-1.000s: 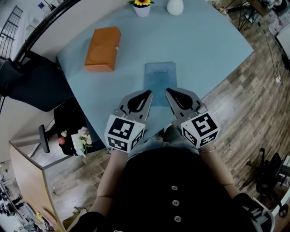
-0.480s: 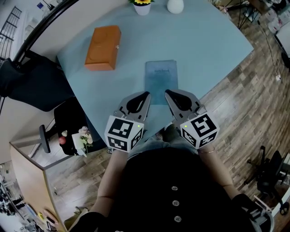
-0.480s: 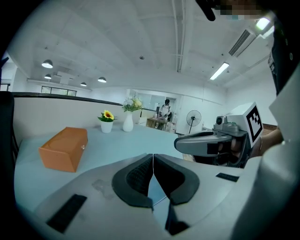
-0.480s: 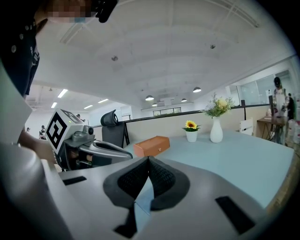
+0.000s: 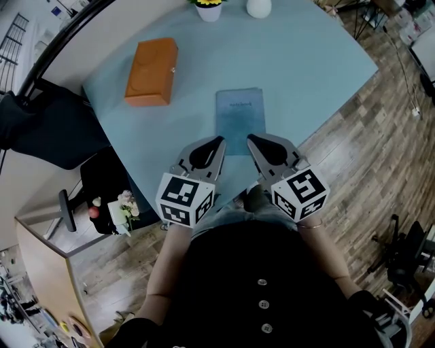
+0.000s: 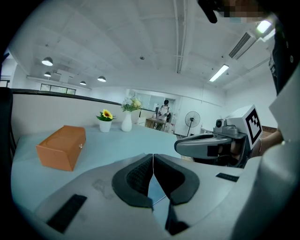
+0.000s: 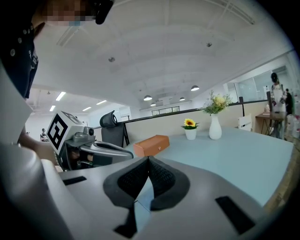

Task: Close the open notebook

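- The head view looks steeply down from above the person onto the desk (image 5: 306, 61), the left tool (image 5: 220, 141) and the right tool (image 5: 251, 139).
- The left tool view rides low behind its jaws, facing across the desk.
- The right tool view does likewise; both share the orange box (image 6: 61, 146) and sunflower pot (image 6: 105, 124).

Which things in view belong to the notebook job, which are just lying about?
Job: notebook, lying flat, cover up; left gripper; right gripper, both shut and empty.
Lying about: orange box; sunflower pot; white vase.
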Demonstrator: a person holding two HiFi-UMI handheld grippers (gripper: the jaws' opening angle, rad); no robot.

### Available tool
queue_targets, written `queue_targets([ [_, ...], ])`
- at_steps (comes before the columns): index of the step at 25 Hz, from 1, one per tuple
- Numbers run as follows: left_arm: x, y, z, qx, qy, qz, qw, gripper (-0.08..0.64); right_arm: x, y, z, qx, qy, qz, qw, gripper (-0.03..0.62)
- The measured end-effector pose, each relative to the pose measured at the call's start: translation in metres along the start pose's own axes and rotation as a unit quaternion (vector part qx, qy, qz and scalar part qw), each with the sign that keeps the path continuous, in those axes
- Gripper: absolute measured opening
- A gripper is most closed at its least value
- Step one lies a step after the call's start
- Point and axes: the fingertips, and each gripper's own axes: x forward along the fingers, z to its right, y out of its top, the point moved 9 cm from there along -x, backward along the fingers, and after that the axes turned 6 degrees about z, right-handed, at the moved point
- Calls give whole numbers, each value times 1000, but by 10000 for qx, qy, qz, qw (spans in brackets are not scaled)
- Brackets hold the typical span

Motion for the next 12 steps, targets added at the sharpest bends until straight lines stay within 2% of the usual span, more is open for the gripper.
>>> queue_targets([
  [12, 0, -2, 0, 42, -53, -40, 10000, 17, 2, -2, -1, 2, 33, -21, 10000, 5],
])
